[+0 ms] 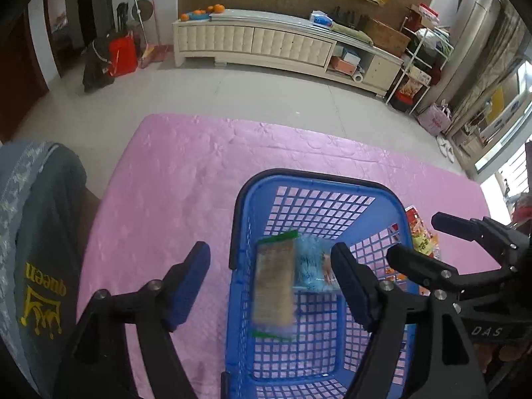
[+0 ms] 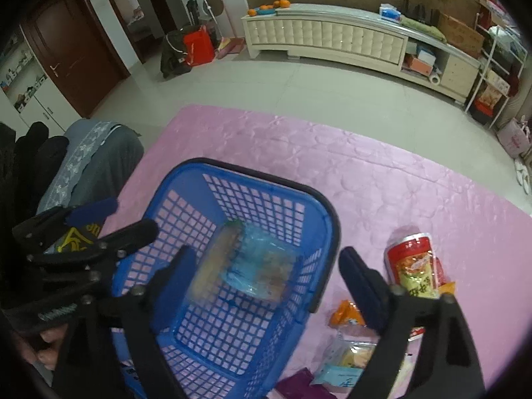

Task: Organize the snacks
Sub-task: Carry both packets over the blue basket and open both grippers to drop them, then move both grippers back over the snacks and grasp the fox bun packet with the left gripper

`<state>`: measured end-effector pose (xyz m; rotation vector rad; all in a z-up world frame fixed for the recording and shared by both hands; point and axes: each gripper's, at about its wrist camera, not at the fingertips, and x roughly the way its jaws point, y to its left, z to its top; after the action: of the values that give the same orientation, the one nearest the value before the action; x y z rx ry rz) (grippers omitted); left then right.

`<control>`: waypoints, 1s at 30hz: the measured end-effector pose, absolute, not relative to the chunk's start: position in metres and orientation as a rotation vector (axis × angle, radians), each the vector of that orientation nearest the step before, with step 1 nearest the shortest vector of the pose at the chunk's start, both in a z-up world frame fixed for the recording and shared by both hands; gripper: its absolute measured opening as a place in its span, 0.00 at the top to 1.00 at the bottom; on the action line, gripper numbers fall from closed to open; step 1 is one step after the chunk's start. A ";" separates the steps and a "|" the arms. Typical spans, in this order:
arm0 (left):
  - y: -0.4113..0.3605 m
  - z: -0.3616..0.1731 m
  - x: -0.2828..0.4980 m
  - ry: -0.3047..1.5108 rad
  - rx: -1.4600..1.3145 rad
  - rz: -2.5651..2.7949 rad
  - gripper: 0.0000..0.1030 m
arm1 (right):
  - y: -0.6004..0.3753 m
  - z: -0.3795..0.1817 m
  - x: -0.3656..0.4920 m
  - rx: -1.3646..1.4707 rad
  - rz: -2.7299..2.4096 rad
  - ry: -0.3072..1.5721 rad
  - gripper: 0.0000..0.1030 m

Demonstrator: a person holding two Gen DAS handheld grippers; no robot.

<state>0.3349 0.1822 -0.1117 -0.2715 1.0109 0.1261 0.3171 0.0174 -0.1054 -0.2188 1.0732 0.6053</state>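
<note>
1. Basket and contents. The blue basket [image 1: 319, 266] stands on the pink-covered desk [image 1: 173, 179]. Inside it a brown cracker packet [image 1: 274, 286] appears blurred, its long axis running along the basket's length; whether it rests on the mesh floor or is dropping toward it cannot be told. Just beside it lies a pale blue snack bag [image 1: 311, 266].

2. Remaining snacks. The unsorted snacks lie on the desk to the right of the basket: a red can [image 2: 415, 262] on its side, an orange packet [image 2: 345, 312], a clear-wrapped biscuit pack [image 2: 355, 355] and a purple packet [image 2: 299, 385] nearest the camera.

3. Deciding relation. This pile sits directly under and ahead of the right gripper [image 2: 266, 286], whose right finger overlaps the can in view, while the left gripper [image 1: 272, 282] hangs over the basket's interior, well apart from the pile. The right hand is judged the nearer for the next pickup (the basket wall stands between the left gripper and the pile).

4. Gripper state. Both grippers are spread wide and hold nothing. The left spans the cracker packet without touching it; the right straddles the basket's right rim.
</note>
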 end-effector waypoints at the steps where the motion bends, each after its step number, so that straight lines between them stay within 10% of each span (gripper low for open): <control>1: 0.182 -0.112 0.333 1.015 -0.274 0.127 0.29 | 0.015 -0.105 0.317 -0.211 0.601 1.074 0.11; 30: 0.022 -0.035 0.233 0.932 -0.103 -0.044 0.29 | -0.139 -0.030 0.209 -0.129 0.458 1.003 0.11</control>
<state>0.2327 0.0215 -0.0351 -0.1027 0.9319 -0.0445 0.2094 -0.1388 -0.0296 -0.1293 1.0028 0.4580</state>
